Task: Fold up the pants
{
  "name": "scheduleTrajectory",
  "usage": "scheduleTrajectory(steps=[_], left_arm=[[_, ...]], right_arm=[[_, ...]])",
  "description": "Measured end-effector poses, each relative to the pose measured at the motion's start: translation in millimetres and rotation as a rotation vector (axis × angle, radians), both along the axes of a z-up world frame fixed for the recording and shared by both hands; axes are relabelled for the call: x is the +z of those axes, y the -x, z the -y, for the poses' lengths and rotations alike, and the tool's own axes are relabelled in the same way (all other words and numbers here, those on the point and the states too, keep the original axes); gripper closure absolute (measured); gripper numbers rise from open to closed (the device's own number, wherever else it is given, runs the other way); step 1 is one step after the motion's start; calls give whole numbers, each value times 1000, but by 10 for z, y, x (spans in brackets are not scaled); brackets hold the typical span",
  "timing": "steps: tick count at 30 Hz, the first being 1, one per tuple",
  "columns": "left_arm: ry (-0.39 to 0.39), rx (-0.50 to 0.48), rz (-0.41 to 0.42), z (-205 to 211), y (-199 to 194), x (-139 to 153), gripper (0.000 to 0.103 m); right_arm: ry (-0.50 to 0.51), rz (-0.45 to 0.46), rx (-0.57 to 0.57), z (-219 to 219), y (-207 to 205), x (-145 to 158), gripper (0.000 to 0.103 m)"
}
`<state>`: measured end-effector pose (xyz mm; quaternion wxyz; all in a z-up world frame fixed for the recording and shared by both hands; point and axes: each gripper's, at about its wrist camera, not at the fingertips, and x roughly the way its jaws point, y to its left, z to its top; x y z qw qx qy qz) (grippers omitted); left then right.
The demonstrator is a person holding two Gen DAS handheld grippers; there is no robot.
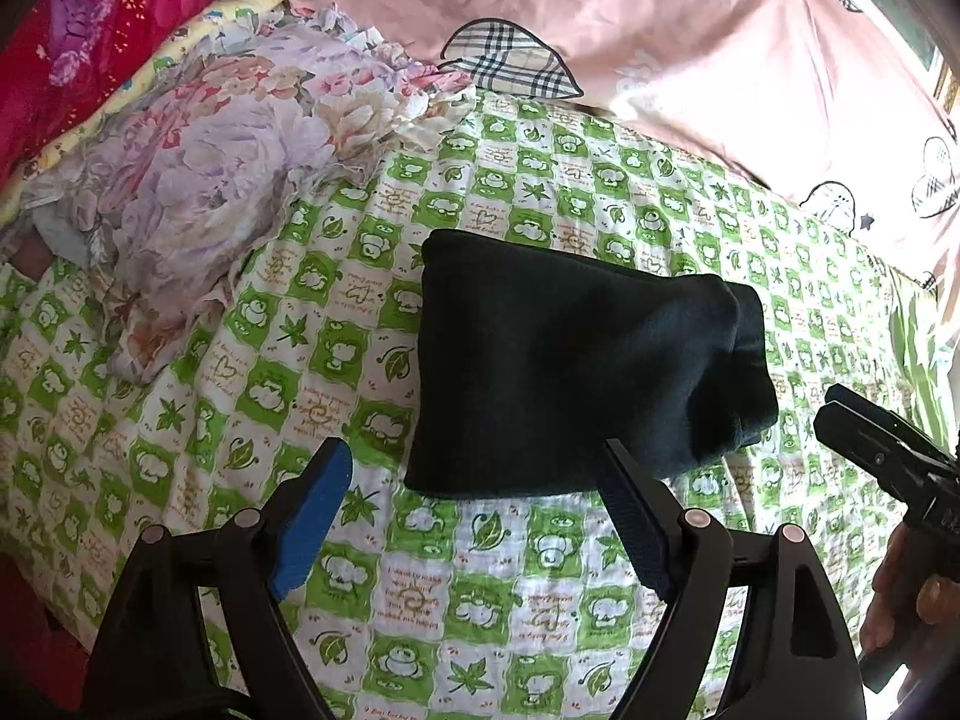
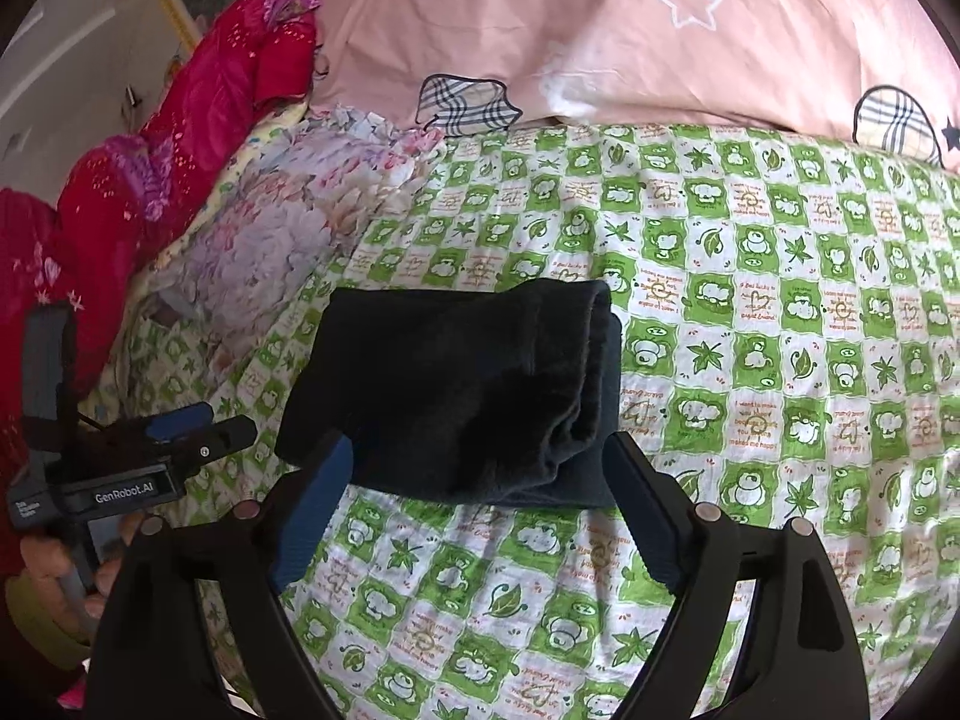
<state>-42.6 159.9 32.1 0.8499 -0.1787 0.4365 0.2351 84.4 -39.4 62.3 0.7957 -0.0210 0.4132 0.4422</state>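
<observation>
Dark pants lie folded into a compact bundle on the bed, seemingly finished; left tongs and right tongs both gape apart, holding nothing.

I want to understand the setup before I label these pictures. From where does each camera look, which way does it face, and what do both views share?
Left wrist: sits on the left tool, faces forward along its open fingers over the folded dark pants; the right tool shows at the right edge.
Right wrist: sits on the right tool, faces forward at the pants; the left tool shows at the left.
Shared: pants, green checked sheet, pink quilt, floral cloth.
</observation>
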Motion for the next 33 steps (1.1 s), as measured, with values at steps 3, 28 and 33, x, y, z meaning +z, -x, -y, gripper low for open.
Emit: scheduleTrajectory(steps=[3, 28, 33], left_arm=[[-36, 12, 12, 52, 73, 39, 20], [-105, -26, 8, 130, 210, -105, 16], [-128, -19, 3, 100, 209, -146, 16]], right_arm=[[14, 35, 7, -26, 97, 7, 14], [106, 197, 1, -242, 471, -118, 4], [115, 186, -15, -283, 437, -200, 4]])
